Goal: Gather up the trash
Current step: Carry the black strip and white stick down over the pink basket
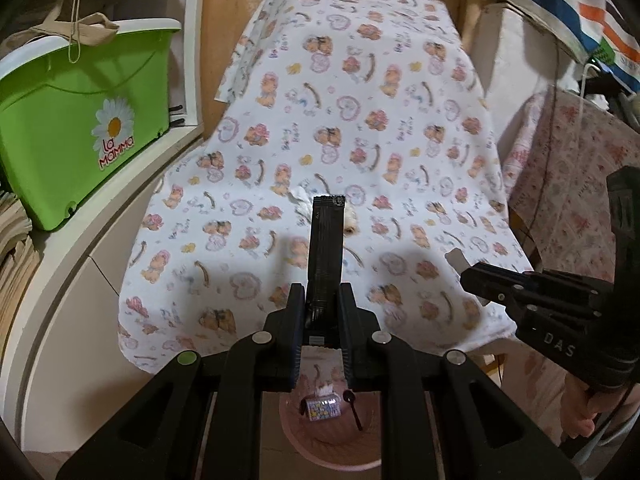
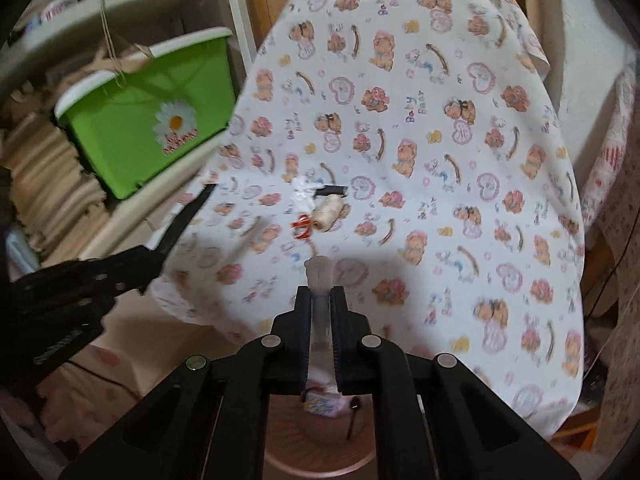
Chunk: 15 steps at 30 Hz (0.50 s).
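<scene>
Trash is in both grippers. The left gripper (image 1: pixel 323 304), jaws nearly closed, pinches a long black wrapper (image 1: pixel 327 248) that sticks up past its fingertips over the near edge of the table (image 1: pixel 420 80). The right gripper (image 2: pixel 320 300) is clamped tight on a clear plastic piece (image 2: pixel 319 276), also above the near edge. More trash lies mid-table: a white scrap (image 2: pixel 301 192), a red scrap (image 2: pixel 301 227), a cream spool (image 2: pixel 328 212). Below the near edge stands a pink bin (image 2: pixel 288 456) holding a small printed pack (image 2: pixel 322 403). The cloth reads "Baby Bear"; the green tub (image 1: pixel 80 120) on the shelf reads "La Mamma"; the right gripper's body reads "DAS".
</scene>
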Available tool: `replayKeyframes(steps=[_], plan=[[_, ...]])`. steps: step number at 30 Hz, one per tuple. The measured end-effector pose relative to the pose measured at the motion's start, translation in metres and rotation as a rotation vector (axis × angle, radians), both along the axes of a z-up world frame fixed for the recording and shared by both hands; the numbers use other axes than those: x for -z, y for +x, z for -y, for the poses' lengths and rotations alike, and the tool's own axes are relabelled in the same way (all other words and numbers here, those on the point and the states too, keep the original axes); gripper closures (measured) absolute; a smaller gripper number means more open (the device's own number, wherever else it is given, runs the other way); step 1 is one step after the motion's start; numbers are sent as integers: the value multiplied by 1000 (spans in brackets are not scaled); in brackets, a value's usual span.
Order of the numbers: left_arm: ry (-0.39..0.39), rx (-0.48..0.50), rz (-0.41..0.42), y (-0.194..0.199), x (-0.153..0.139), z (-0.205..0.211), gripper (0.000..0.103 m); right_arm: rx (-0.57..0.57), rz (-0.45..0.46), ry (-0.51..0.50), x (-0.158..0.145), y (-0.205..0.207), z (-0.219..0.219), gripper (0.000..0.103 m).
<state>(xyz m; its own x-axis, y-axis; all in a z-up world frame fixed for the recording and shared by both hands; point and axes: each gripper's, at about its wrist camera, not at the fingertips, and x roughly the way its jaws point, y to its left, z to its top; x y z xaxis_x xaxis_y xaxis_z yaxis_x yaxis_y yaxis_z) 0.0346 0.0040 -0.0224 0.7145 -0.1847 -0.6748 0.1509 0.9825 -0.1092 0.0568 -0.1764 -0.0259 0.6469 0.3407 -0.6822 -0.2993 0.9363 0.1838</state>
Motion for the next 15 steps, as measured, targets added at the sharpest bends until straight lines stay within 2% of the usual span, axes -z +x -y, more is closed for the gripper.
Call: replayKeyframes(steps=[5,9,11,13,15], plan=[[-137,32,-158,-15,23,0,88,-15,-22,-12,6,-19,-1,93],[-99,25,-183,-15,32,6,88,-40,-41,-47,16,-25,-9,93],[-106,13,-189,-16,35,7,88,-37,-64,-45,22,-24,-10,93],[-132,46,-210,-19,38,10,88,-43,-92,-43,29,-23,-13,93],[-101,75,-213,-23,40,17,88,-55,-107,-76,34,-23,-19,93]])
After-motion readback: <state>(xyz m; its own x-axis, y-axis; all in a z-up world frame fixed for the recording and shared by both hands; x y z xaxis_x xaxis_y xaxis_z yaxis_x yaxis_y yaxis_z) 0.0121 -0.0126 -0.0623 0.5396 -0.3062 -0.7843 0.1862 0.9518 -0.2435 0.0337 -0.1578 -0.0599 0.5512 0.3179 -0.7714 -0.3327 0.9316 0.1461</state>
